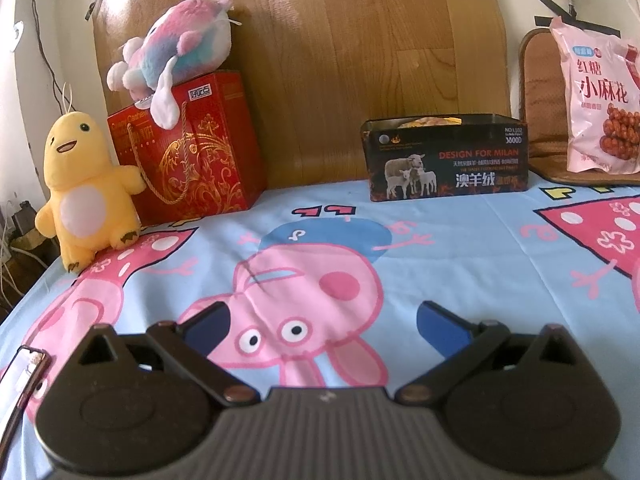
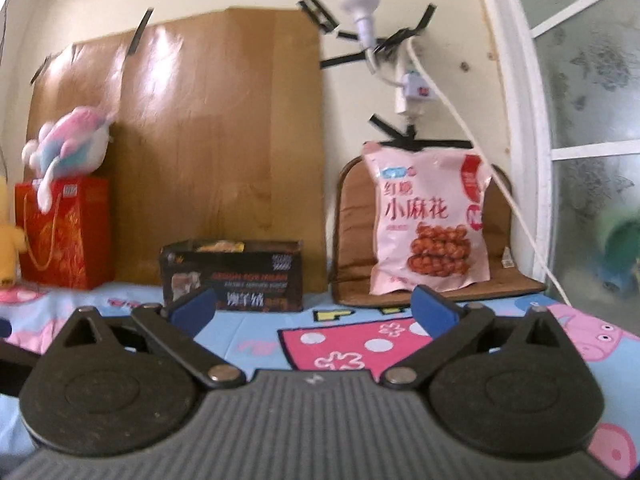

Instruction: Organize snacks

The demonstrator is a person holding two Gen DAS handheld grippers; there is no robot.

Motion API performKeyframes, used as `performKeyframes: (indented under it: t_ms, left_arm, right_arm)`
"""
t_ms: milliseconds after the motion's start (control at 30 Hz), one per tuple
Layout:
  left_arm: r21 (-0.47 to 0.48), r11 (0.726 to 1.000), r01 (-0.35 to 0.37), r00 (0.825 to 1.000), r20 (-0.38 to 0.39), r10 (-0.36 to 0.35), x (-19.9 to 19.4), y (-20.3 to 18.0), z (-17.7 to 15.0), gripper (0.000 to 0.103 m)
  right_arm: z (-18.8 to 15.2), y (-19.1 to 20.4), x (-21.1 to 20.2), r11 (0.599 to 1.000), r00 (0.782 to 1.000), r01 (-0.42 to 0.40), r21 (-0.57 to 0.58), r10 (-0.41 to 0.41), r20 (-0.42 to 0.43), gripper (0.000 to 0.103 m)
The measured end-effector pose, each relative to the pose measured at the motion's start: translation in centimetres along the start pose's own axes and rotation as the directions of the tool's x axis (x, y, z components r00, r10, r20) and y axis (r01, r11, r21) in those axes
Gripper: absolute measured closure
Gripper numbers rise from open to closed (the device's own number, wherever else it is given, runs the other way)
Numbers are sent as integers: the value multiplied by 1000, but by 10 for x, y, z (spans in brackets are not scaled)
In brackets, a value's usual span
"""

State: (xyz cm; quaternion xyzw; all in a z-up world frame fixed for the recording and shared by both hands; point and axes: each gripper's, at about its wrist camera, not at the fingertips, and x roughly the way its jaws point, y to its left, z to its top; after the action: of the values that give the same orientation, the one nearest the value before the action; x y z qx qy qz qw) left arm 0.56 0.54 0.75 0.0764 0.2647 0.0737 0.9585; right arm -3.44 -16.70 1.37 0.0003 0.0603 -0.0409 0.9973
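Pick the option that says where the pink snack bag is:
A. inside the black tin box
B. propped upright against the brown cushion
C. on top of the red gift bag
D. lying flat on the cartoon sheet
B: the pink snack bag stands upright, leaning back on the brown cushion, to the right of the black tin box; the red gift bag carries only a pastel plush toy.

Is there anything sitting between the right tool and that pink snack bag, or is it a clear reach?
Nothing visible blocks it. The right tool is open and empty, and only bare cartoon bedsheet lies between it and the pink snack bag, which leans upright on the brown cushion. The black box stands off to the left.
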Motion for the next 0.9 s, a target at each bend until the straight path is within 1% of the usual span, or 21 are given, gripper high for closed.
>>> performKeyframes:
  t_ms: [100,167,300,367,433,500,633,900]
  left_arm:
    - [-14,1000,7,1000,-17,-8,2,2,1,0]
    - [-24,1000,10,1000,-23,-11,3,4,1,0]
    - [-26,1000,16,999,-28,-16,4,4,1,0]
    - [-32,999,23,999,-35,-24,4,5,1,0]
    - [-47,998,32,998,-46,-34,6,7,1,0]
    - [-66,997,41,997,-59,-45,8,10,2,0]
    - [-81,995,52,996,-67,-57,9,12,2,0]
    - [-72,995,65,996,-51,-69,6,10,2,0]
  right_arm:
    - [0,-1,7,1000,999,-21,12,22,-46,0]
    - [-1,-1,8,1000,998,-12,12,13,-53,0]
    - [-2,5,5,1000,998,-26,-14,26,-55,0]
    - [-3,12,8,999,996,-14,-50,9,-85,0]
    - [-4,16,14,997,991,-37,-67,28,-129,0]
    - [-4,14,17,997,987,-49,-56,40,-155,0]
    - [-4,9,20,999,983,-43,-19,39,-177,0]
    - [-4,10,22,999,981,-45,-19,40,-191,0]
